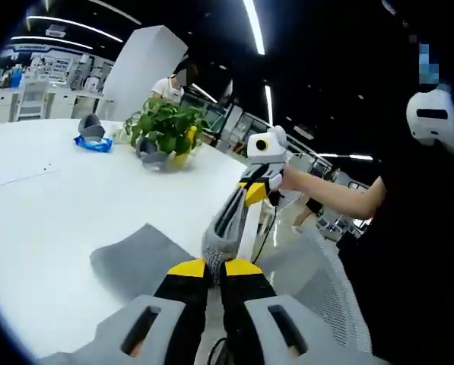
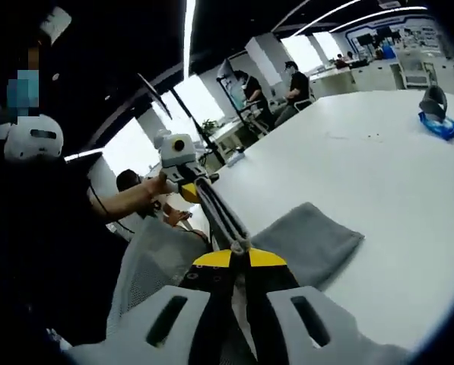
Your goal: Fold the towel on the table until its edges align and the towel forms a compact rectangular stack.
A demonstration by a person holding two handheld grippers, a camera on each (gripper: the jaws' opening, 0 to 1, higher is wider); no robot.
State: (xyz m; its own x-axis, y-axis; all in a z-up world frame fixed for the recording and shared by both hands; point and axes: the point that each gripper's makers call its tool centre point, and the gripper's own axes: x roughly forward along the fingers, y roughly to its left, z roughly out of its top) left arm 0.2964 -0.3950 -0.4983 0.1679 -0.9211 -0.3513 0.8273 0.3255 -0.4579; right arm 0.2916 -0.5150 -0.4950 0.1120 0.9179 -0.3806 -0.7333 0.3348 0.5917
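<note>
Left gripper view: left gripper (image 1: 214,268) jaws clamp one end of the grey towel (image 1: 139,255), the right gripper (image 2: 238,257) clamps the other, stretching an edge taut between them above the white table (image 1: 44,213). Remainder lies flat; folding judged unfinished, no compact stack yet.

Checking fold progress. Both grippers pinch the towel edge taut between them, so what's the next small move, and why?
Probably carry both grippers away from the person, over the table. The left gripper and right gripper each clamp the grey towel, the edge is lifted taut between them, and the rest lies flat beyond.
</note>
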